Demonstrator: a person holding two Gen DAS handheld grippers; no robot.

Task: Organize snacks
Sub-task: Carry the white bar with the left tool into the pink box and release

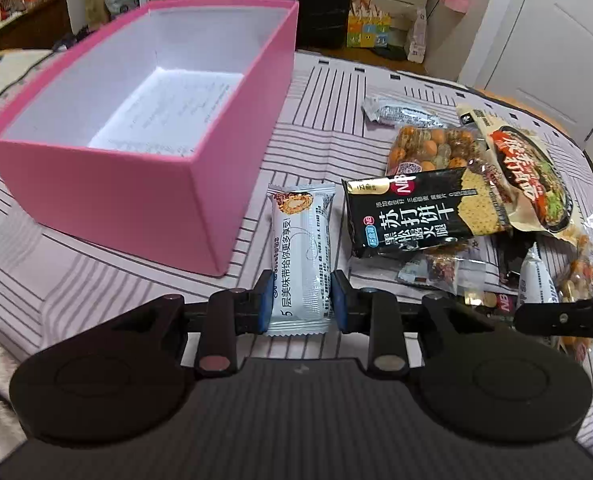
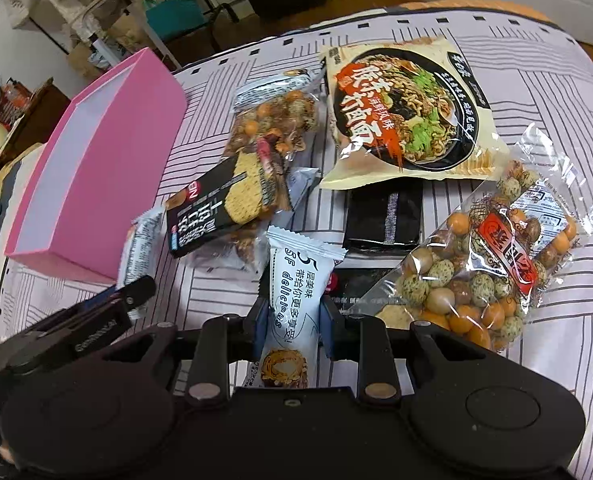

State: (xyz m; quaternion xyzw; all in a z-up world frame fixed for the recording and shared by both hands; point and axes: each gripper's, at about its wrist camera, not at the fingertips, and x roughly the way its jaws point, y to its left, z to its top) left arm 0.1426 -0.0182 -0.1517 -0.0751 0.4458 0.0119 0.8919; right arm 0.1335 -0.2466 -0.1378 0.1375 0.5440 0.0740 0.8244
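My left gripper is shut on a pale blue snack bar, just right of the open, empty pink box. My right gripper is shut on a second pale blue snack bar above the snack pile. The pile holds a black soda cracker pack, a noodle packet, and bags of mixed coated nuts. The left gripper's finger shows at the left of the right wrist view, with its bar. The pink box lies left there.
Everything rests on a pink striped bedsheet. A silver packet lies behind the pile and a black packet under the noodles. A dark suitcase, bags and a white door stand beyond the bed.
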